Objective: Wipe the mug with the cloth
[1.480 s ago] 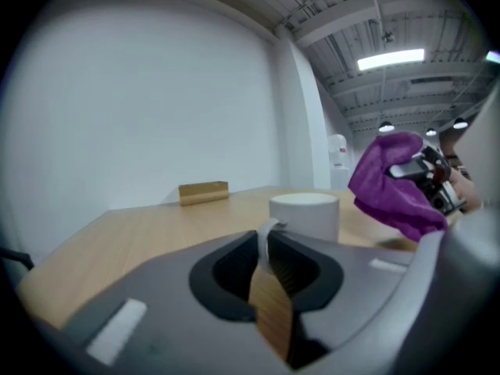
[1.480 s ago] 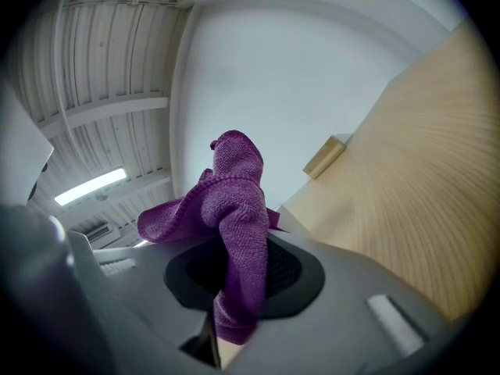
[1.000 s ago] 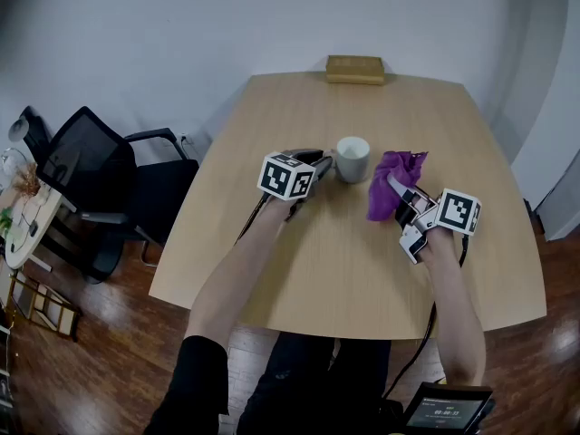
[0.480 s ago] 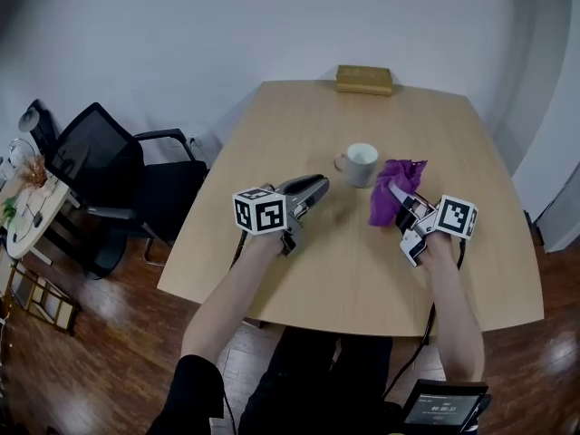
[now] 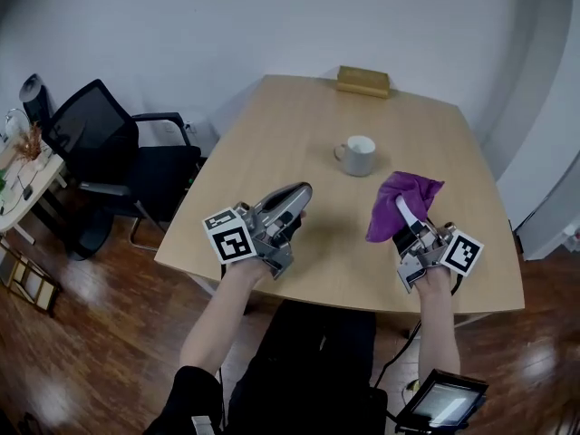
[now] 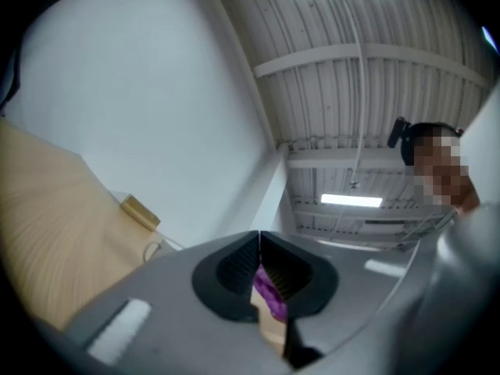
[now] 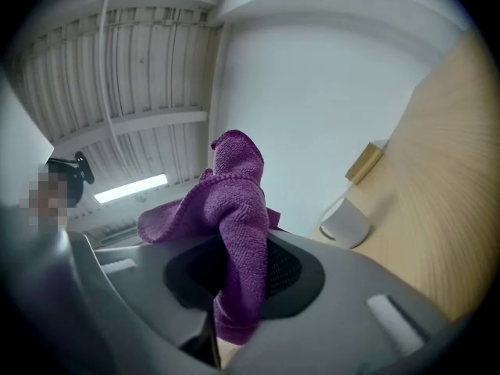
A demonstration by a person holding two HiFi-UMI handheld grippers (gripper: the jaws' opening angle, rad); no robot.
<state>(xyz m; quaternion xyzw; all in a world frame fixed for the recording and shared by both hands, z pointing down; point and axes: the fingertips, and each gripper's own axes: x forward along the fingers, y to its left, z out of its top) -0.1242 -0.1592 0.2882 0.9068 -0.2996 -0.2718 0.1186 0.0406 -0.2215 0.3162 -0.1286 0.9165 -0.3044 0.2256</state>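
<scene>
- At the centre of the head view, a pale wooden table (image 5: 299,134) reaches from the wall to the person's arms.
- A black office chair (image 5: 100,143) stands to its left.
- The left gripper (image 5: 304,189) hangs over the table's near left part, well apart from the mug. Its jaws have just been closing and now meet tip to tip with nothing between them.
- The right gripper (image 5: 401,208), near the right edge, pinches a purple cloth (image 5: 405,196) that rises and flops over its jaws.
- The white mug (image 5: 359,155) stands upright on the table beyond both grippers, handle to the left.
- A small tan box (image 5: 363,81) sits at the far edge.
</scene>
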